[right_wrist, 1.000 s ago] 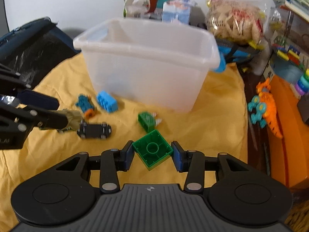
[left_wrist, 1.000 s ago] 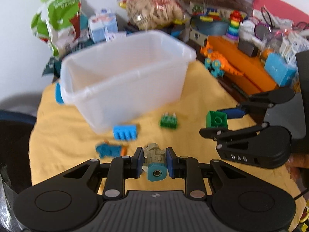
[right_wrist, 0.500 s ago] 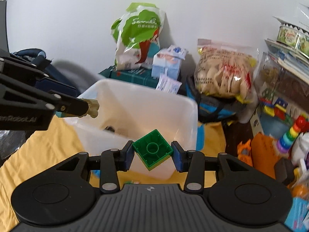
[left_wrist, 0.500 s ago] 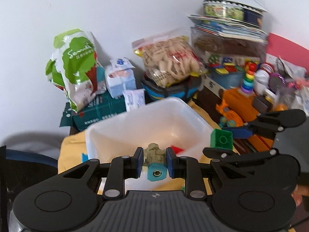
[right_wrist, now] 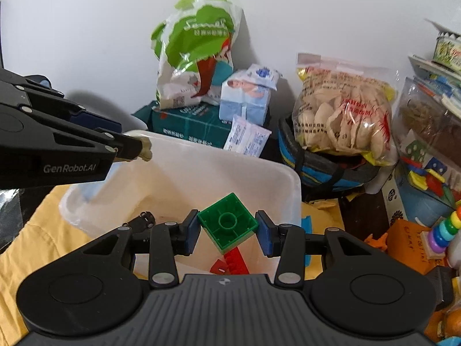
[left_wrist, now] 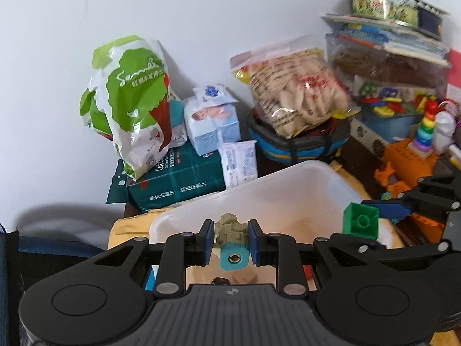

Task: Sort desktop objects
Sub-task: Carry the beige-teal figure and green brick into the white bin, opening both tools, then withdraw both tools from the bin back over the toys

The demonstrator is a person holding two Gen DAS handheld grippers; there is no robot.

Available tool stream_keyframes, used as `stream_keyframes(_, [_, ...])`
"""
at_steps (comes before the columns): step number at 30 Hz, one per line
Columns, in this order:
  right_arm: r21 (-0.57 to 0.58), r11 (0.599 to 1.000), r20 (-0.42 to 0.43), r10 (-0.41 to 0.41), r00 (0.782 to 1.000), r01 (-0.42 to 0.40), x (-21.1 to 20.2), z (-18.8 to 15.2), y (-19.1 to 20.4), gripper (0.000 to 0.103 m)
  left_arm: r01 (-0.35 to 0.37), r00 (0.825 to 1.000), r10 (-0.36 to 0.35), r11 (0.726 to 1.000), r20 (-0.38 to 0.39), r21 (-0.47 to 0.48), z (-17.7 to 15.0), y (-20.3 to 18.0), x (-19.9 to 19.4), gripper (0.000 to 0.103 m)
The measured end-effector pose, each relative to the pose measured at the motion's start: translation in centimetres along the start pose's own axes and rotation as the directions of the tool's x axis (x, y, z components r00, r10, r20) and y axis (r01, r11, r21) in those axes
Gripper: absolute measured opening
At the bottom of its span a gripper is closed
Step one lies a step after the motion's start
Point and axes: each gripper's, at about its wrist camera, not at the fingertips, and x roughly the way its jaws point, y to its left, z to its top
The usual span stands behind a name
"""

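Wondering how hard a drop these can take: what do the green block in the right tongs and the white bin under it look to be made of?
Green block: looks like rigid moulded plastic, glossy, with crisp edges and a moulded ring on its face. White bin: seems a thin, translucent, frosted plastic; a blue shape shows dimly through its wall, and the rim is rounded. Both are probably light and tolerant of a short drop.

Black tool (right_wrist: pixel 228 233) (blue pads, silver screws).

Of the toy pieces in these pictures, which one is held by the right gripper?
The green square brick, clamped corner to corner in the right gripper. The beige and teal toy sits in the left gripper; the red pieces lie in the bin.
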Motion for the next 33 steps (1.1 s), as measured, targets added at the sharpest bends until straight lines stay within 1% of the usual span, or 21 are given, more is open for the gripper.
stream_keyframes(7, [0.005, 1.000, -0.025, 0.018, 1.000, -0.018, 2.4, 0.1, 0.0, 0.045, -0.015, 0.999, 0.014, 1.000, -0.048, -0.005, -0.8, 0.5, 2.9, 0.028])
stream_keyframes(12, [0.003, 1.000, -0.037, 0.026, 0.999, -0.026, 3.3, 0.1, 0.0, 0.046, -0.016, 0.998, 0.015, 1.000, -0.060, -0.009, -1.0, 0.7, 3.6, 0.028])
stream_keyframes(15, [0.006, 1.000, -0.038, 0.022, 0.999, -0.022, 3.5, 0.3, 0.0, 0.046, -0.017, 0.997, 0.016, 1.000, -0.081, -0.009, -0.9, 0.7, 4.0, 0.030])
stream_keyframes(16, [0.007, 1.000, -0.036, 0.018, 0.999, -0.018, 3.5, 0.3, 0.0, 0.049, -0.026, 0.996, 0.025, 1.000, -0.085, -0.011, -0.9, 0.7, 4.1, 0.030])
stream_keyframes(17, [0.005, 1.000, -0.035, 0.015, 0.999, -0.015, 3.4, 0.3, 0.1, 0.056, -0.034, 0.996, 0.033, 0.999, -0.089, -0.013, -1.0, 0.8, 4.0, 0.038])
stream_keyframes(18, [0.001, 1.000, -0.030, 0.013, 0.999, -0.013, 3.3, 0.4, 0.1, 0.058, -0.044, 0.995, 0.043, 0.999, -0.090, -0.013, -1.0, 0.8, 4.0, 0.047])
stream_keyframes(20, [-0.010, 1.000, -0.025, 0.005, 1.000, -0.005, 3.0, 0.4, 0.2, 0.058, -0.057, 0.995, 0.056, 0.998, -0.081, -0.010, -1.0, 0.8, 3.6, 0.053])
stream_keyframes(25, [-0.004, 1.000, -0.014, -0.002, 1.000, 0.002, 1.8, 0.1, 0.2, 0.058, -0.042, 0.998, 0.042, 0.999, -0.048, -0.003, -1.2, 0.8, 1.4, 0.053])
stream_keyframes(29, [-0.006, 1.000, 0.002, -0.002, 1.000, 0.002, 0.1, -0.3, 0.6, 0.058, -0.024, 1.000, 0.024, 1.000, -0.020, -0.010, -1.6, 0.8, -1.1, 0.053])
stream_keyframes(33, [-0.020, 1.000, 0.013, -0.002, 1.000, 0.003, -1.9, -1.2, 1.0, 0.058, -0.020, 1.000, 0.020, 1.000, 0.000, 0.016, -2.4, 0.5, -3.5, 0.055])
